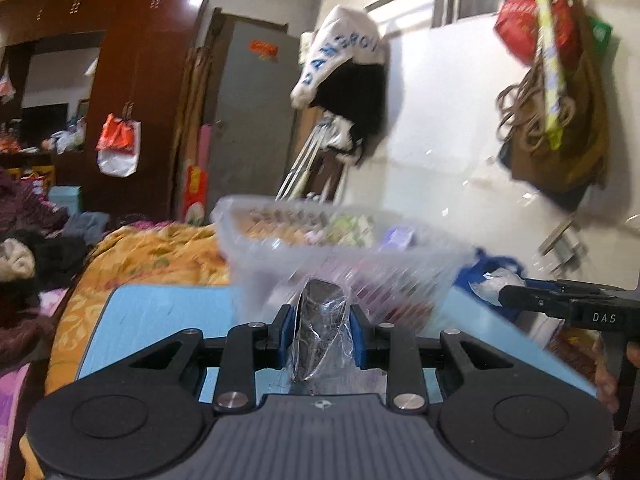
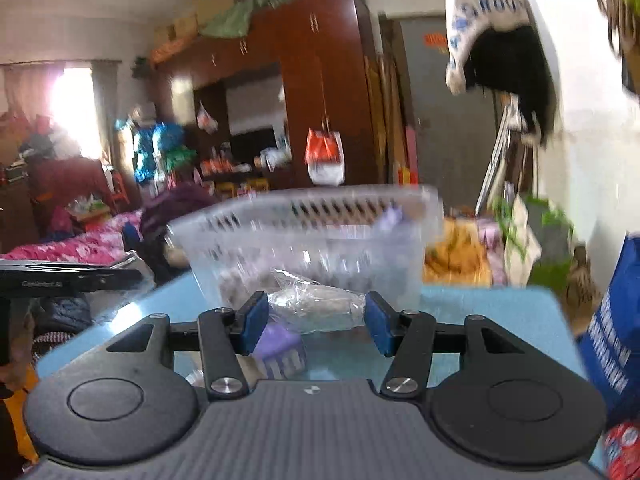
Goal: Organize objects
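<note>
Left gripper (image 1: 320, 330) pinching dark wrapped packet (image 1: 320, 320), purple box (image 2: 280, 350) only under right gripper (image 2: 316, 322)

Left tool (image 1: 321, 330), right tool (image 2: 316, 322): black linkage arms, blue pads, silver screws, ribbed grey body.

basket (image 2: 304, 232): translucent plastic | wrapper (image 1: 320, 328): glossy film | wardrobe (image 1: 132, 80): glossy wood

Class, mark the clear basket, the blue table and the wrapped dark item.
clear basket (image 1: 280, 264), left wrist view, front wall
blue table (image 1: 160, 320), left wrist view, bare top
wrapped dark item (image 1: 320, 320), left wrist view, its middle
</note>
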### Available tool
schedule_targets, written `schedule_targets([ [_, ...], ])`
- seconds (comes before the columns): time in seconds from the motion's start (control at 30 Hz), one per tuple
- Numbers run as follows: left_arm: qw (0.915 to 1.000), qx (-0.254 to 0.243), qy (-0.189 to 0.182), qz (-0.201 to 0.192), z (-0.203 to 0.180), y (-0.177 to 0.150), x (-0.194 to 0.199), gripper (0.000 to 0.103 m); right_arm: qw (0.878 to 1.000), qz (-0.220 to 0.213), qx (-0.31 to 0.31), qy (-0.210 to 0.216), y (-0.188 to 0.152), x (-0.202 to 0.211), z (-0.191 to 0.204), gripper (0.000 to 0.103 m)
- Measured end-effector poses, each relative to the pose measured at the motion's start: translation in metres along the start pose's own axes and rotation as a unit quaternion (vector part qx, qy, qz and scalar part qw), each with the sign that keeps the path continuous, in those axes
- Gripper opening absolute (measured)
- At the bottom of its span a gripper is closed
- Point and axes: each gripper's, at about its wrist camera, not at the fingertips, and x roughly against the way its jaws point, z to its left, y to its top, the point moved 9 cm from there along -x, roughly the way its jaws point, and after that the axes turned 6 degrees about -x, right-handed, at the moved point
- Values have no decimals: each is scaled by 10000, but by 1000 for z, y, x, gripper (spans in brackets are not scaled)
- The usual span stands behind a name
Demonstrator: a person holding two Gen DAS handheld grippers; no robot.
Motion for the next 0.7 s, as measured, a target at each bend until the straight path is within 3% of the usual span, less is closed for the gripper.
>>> schedule_targets([
  [0.13, 9998, 0, -157, -136, -10, 43, -9, 33, 9993, -234, 261, -134, 43, -6, 13, 57],
  [0.3, 9997, 147, 179, 28, -4, 88, -62, 33, 9972, -237, 572, -415, 81, -58, 19, 57],
  [0.5, 9970, 430, 327, 558, 12, 82, -120, 33, 9942, 321, 664, -787, 75, -121, 3, 57],
  [0.6, 9969, 470, 412, 471, 18, 81, -125, 33, 9947, 342, 620, -739, 68, -124, 0, 59],
  [0.63, 9970, 501, 466, 360, 21, 83, -126, 41, 9948, 304, 625, -741, 67, -123, -1, 62],
  [0.67, 9971, 485, 525, 280, 22, 85, -125, 62, 9945, 288, 642, -772, 67, -121, -3, 78],
  [0.7, 9969, 402, 623, 280, 24, 86, -128, 74, 9943, 264, 655, -800, 66, -118, -3, 94],
])
